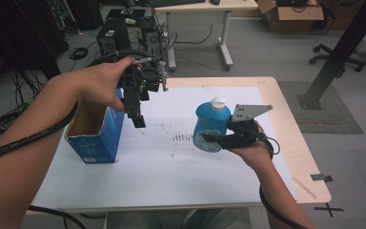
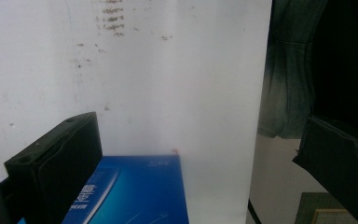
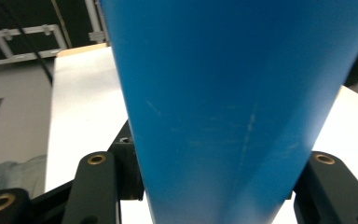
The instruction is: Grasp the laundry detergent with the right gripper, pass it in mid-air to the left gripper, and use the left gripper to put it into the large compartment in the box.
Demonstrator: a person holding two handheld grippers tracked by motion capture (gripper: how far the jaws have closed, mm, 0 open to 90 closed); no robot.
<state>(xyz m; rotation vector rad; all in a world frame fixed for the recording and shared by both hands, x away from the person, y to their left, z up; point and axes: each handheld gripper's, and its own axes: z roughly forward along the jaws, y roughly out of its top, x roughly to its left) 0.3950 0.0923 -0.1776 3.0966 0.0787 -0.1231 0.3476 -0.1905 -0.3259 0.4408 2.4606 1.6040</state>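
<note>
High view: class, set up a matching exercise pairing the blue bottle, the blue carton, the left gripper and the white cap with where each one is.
1 blue bottle
2 blue carton
3 left gripper
4 white cap

a stands open on the table's left
b tops the bottle
c clamped in the right gripper
d hangs above the carton's right edge

Pairs: 1-c, 2-a, 3-d, 4-b

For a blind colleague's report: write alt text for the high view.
The right tongs grip a blue bottle with a white cap, held over a white-covered table. At the left, the left tongs hang open, pointing down beside an open blue box that stands on the table. Both forearms enter from the bottom edge.
</note>
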